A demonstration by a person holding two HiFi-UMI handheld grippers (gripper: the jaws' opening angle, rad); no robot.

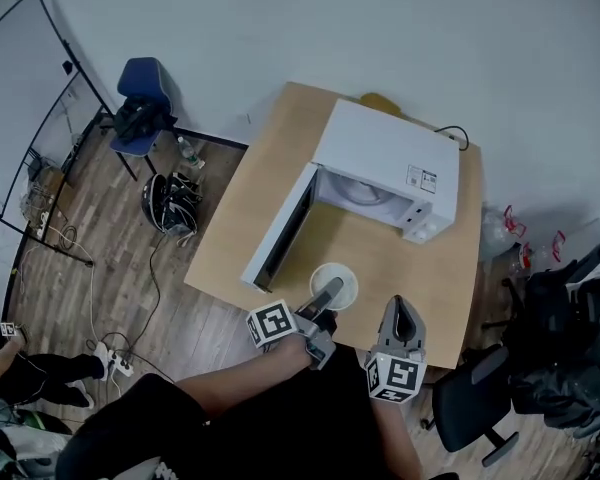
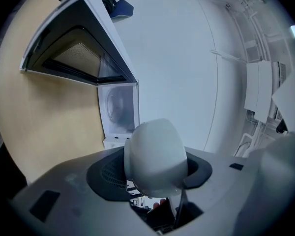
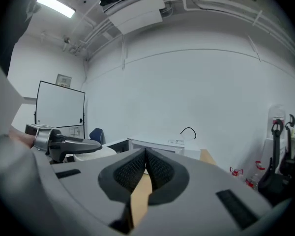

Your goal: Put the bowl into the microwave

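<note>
Wooden table (image 1: 230, 238) carries the microwave (image 1: 385, 158), its door (image 1: 280, 233) open ahead-left of the left gripper (image 1: 332, 290), which clamps the white bowl (image 2: 155, 154) by its rim, ready for loading. To its right, the right gripper (image 3: 146, 157) is closed on nothing.

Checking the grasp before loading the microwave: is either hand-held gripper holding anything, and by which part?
The left hand-held gripper holds the bowl by its rim, one jaw inside. The right hand-held gripper is shut and empty.
</note>
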